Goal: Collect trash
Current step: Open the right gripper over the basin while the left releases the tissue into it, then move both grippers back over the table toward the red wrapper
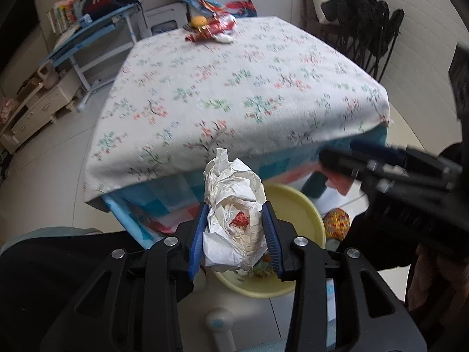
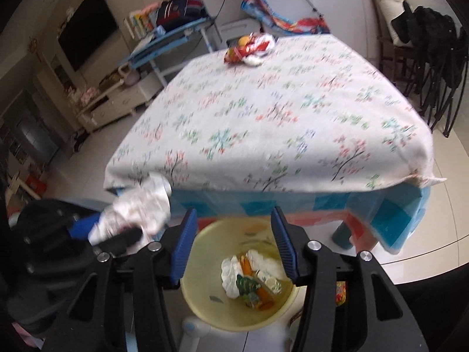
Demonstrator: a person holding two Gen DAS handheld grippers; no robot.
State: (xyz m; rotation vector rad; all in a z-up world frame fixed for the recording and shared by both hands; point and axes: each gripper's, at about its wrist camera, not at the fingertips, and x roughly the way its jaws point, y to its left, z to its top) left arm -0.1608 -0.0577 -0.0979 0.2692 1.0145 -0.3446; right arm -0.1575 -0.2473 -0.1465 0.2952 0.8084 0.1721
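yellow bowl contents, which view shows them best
The right wrist view: it looks straight down into the yellow bowl, so the white tissue and orange scraps on its bottom show clearly. In the left wrist view, the paper wad in the left claw hides most of the bowl's inside.

Readable text: none in either view.
Wrappers (image 2: 249, 48) at the far edge of the table (image 2: 293, 111): print too blurred to read.
Books (image 1: 63, 14) left of the table: spines too small to read.
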